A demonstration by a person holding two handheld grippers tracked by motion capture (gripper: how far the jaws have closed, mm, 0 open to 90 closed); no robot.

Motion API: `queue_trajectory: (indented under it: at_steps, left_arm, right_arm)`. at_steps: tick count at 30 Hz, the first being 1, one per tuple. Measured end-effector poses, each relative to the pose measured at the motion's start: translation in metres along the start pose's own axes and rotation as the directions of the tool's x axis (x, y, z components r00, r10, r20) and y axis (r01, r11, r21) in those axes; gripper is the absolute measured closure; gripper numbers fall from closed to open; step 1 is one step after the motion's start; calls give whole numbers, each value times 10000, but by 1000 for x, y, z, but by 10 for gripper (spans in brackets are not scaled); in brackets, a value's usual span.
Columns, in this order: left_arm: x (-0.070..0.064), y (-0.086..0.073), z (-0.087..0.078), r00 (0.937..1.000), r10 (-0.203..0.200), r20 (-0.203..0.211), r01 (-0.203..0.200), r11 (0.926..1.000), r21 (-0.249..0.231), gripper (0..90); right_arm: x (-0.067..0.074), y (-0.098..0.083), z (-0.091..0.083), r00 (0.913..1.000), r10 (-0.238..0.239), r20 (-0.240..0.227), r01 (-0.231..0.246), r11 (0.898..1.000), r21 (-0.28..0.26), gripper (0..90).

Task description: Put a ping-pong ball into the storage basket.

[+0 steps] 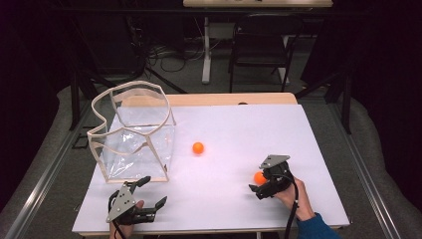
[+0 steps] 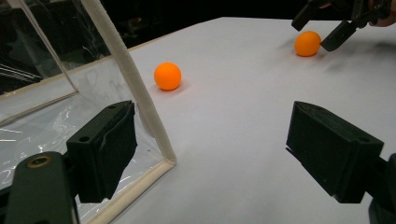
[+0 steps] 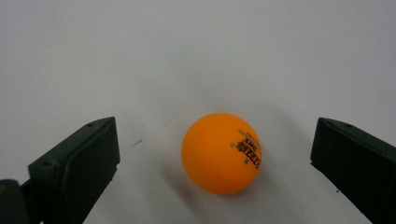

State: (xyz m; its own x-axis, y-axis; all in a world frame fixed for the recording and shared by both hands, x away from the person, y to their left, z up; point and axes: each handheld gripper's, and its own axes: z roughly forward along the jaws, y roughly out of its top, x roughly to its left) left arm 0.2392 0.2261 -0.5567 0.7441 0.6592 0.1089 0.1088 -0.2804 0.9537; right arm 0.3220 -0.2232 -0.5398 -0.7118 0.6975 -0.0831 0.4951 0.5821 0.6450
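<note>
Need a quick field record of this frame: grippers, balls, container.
right gripper: open, jaws either side of the near ball, not touching it
near ball: orange, printed mark, on the table
far ball: orange, mid-table, free
left gripper: open, holds nothing, by the container corner
container: clear walls, pale frame, far left of table, no ball visible inside

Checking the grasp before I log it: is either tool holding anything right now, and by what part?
Nothing is held. The right tool is open around an orange ball without touching it; the left tool is open too.
</note>
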Motion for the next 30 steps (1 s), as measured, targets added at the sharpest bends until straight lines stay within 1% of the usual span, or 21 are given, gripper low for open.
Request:
queue_trajectory:
  at_steps: [2, 4, 5, 6, 7, 8, 10, 11, 12, 13, 15, 16, 19, 24, 25, 28, 30]
  left_arm:
    - [0, 0, 0, 10000, -15, -8, 15, 10000, -17, 160]
    - [0, 0, 0, 10000, -6, -8, 6, 10000, -26, 160]
    - [0, 0, 0, 10000, -6, -8, 6, 10000, -26, 160]
    - [0, -1, 0, 10000, -57, -13, 57, 10000, -19, 160]
    - [0, -1, 0, 10000, -57, -13, 57, 10000, -19, 160]
    - [1, -1, 0, 10000, -60, -15, 60, 10000, -17, 160]
    - [1, 0, 0, 10000, -55, 5, 55, 10000, -8, 160]
    - [1, 0, 0, 10000, -55, 5, 55, 10000, -8, 160]
    - [0, 0, 0, 10000, -38, 23, 38, 10000, 4, 160]
    - [0, 0, 0, 10000, -42, 30, 42, 10000, 15, 160]
    - [0, 0, -1, 10000, -46, 32, 46, 10000, 2, 160]
    - [0, 0, -1, 10000, -37, 31, 37, 10000, -3, 160]
    - [0, 0, 0, 10000, -74, 27, 74, 10000, 11, 160]
    - [0, 0, 0, 10000, -69, 49, 69, 10000, 9, 159]
    - [0, 0, 0, 10000, -33, 54, 33, 10000, 32, 160]
    - [0, 0, 0, 10000, -35, 61, 35, 10000, 10, 160]
    - [0, 0, 0, 10000, -39, 67, 39, 10000, 42, 160]
  right_arm:
    - [0, 0, 0, 10000, -9, 69, 9, 10000, -14, 17]
    - [0, 0, -1, 9999, 22, 120, -22, 10000, 9, 61]
    - [0, 0, -1, 9999, 22, 120, -22, 10000, 9, 61]
    - [-1, -1, -1, 9998, 36, 188, -37, 10000, 73, 129]
    - [-1, -1, -1, 9998, 36, 188, -37, 10000, 73, 129]
    - [-1, -2, 1, 9995, 49, 321, -54, 9999, 145, 176]
    - [-1, -3, 2, 9994, -32, 344, 24, 9997, 238, 236]
    - [-1, -3, 2, 9994, -32, 344, 24, 9997, 238, 236]
    - [0, -4, 5, 9991, -3, 415, -13, 9993, 384, 266]
    - [0, -5, 5, 9992, -17, 388, 0, 9990, 439, 286]
    - [0, -5, 6, 9991, 0, 429, -19, 9989, 459, 295]
    - [0, -5, 6, 9988, 50, 488, -76, 9986, 529, 332]
    - [0, -6, 4, 9982, 125, 585, -159, 9981, 589, 358]
    - [-2, -7, 4, 9981, 206, 574, -235, 9985, 502, 404]
    - [-2, -7, 4, 9985, 207, 504, -237, 9980, 586, 417]
    - [-3, -7, 4, 9990, 227, 392, -250, 9978, 608, 446]
    - [-2, -7, 3, 9990, 234, 388, -259, 9976, 642, 449]
